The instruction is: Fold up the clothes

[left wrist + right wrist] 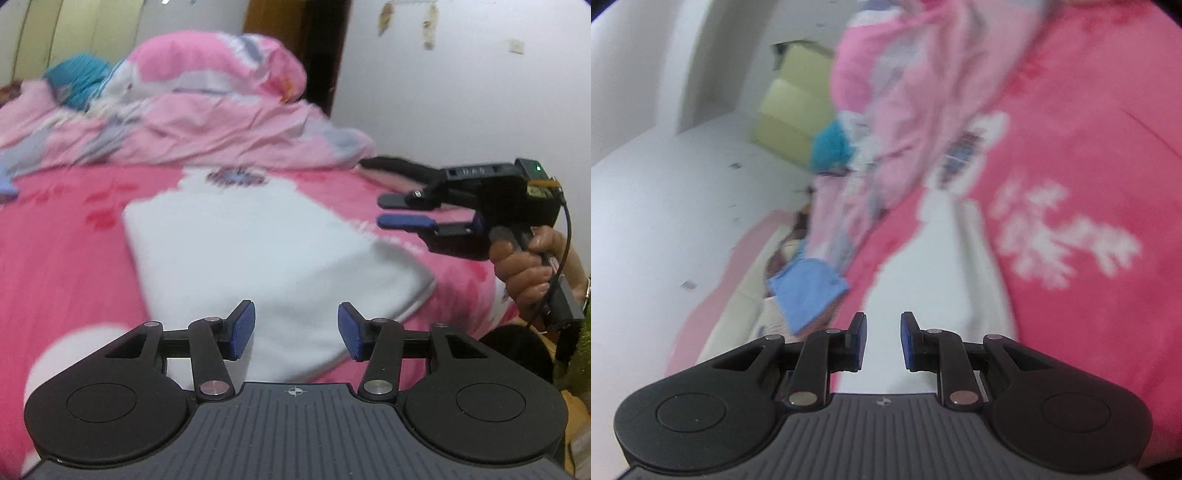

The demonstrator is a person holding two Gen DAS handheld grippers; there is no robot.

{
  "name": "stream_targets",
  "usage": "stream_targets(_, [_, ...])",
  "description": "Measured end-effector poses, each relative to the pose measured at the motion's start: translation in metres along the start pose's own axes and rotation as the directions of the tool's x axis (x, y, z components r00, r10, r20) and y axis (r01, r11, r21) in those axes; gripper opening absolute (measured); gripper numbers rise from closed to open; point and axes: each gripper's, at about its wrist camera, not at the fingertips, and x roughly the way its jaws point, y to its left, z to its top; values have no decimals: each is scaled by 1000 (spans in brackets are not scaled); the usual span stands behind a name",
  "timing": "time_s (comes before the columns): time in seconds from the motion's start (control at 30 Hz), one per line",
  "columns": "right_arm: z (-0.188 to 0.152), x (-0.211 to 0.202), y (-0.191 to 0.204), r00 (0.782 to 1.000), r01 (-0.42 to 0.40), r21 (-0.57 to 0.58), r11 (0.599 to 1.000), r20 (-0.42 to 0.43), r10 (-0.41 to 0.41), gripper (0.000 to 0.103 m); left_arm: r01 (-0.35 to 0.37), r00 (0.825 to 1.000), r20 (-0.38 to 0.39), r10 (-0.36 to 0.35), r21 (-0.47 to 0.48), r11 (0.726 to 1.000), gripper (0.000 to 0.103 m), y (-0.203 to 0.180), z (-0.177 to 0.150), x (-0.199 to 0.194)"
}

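A: Bed, pink floral sheet [74, 258]: what lies on it?
B: Crumpled pink quilt [207, 122] along the far edge; folded white rectangular garment [258, 243] flat mid-bed.
A: Claws?
B: Left claw [296, 330] half open over the garment's near edge, empty. Right claw [399, 210] narrow, empty, beside the garment's right edge, apart.

**Folded white garment on the bed**

The left gripper [296, 329] hangs over a folded white garment [266, 254] on the pink bedsheet [66, 266], jaws apart and empty. The right gripper [400, 210], hand-held, hovers beside it, jaws slightly apart
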Motion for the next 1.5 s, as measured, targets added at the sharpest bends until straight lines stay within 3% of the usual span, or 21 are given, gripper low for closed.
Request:
stream_targets(0.13, [-7,-18,-30,989,133,139,981,47,-140,21,0,1000,-12,0,-38,999,48,8,-9,-7])
stream_targets(0.27, [-12,-35,-6,992,11,87,996,122,-21,21,5,1000,7,-4,-51,999,48,13,-8,-13])
stream_targets(0.37, [-15,-17,14,995,-60,27,998,77,58,20,9,1000,3,-9,-72,997,48,16,-9,-12])
stream_targets(0.43, [-18,0,15,999,-26,10,1000,26,26,21,13,1000,9,-12,-82,997,48,17,-9,-14])
stream_targets(0.5, [-21,5,6,998,67,-2,998,1,-67,20,9,1000,21,-7,-87,996,48,18,-9,-18])
stream_targets(0.57, [-23,-3,-9,991,131,28,991,8,-131,10,7,999,32,-4,-96,995,48,21,-11,-23])
stream_targets(0.67, [-27,-36,-24,985,144,122,982,79,-154,12,8,999,38,-3,-123,992,48,33,-10,-29])
stream_targets(0.83, [-38,-71,-20,986,80,139,987,135,-99,15,31,999,25,-26,-188,982,48,53,-7,-31])
stream_targets(0.93, [-46,-69,-10,986,100,65,993,128,-107,24,48,999,22,-44,-255,966,48,62,-5,-29])
stream_targets(1.0, [-52,-64,-1,985,131,-3,991,118,-129,37,56,998,25,-51,-300,952,48,67,-4,-27])
stream_targets(1.23, [-73,-51,27,958,276,-242,930,151,-245,37,64,998,15,-63,-381,922,48,80,4,-17])
stream_targets(1.37, [-78,-41,23,946,316,-254,914,162,-282,38,65,998,7,-68,-407,911,49,86,5,-15])
stream_targets(1.5, [-82,-41,21,951,294,-253,922,169,-258,38,63,997,-9,-75,-443,894,49,92,5,-13])
